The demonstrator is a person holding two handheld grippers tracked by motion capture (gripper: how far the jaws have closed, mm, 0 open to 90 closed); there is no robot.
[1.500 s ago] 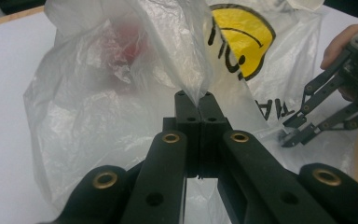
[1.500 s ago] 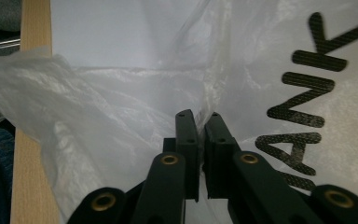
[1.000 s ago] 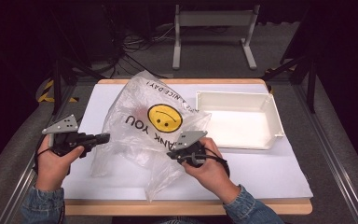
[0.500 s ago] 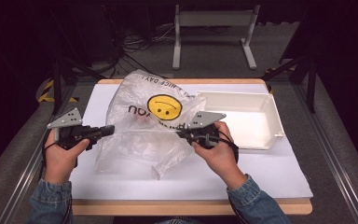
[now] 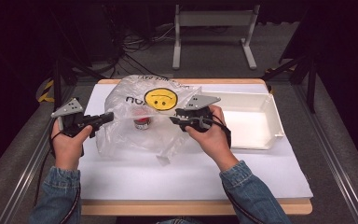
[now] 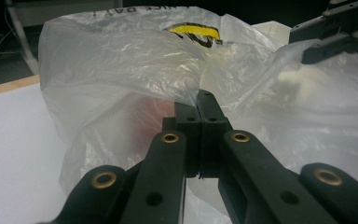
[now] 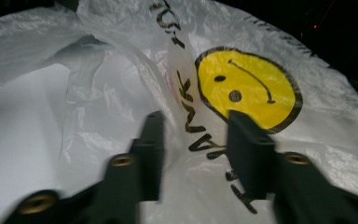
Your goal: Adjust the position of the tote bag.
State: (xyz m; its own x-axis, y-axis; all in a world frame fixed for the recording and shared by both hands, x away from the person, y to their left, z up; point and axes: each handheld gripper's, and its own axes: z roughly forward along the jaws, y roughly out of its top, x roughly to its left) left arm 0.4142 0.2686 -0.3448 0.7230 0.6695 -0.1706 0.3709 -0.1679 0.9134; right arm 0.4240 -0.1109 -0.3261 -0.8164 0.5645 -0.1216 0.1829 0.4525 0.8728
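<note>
**Bag held at one edge, red item inside, other edge just let go**

A thin plastic bag printed with a yellow smiley is seen lying on the table, left of a white tray. A small red item is visible inside it. The bag's edge is pinched in the closed left gripper. The jaws of the right gripper have just been opening; film lies between them, not pressed. The loading is judged done, with the bag's release or handover left.
</note>
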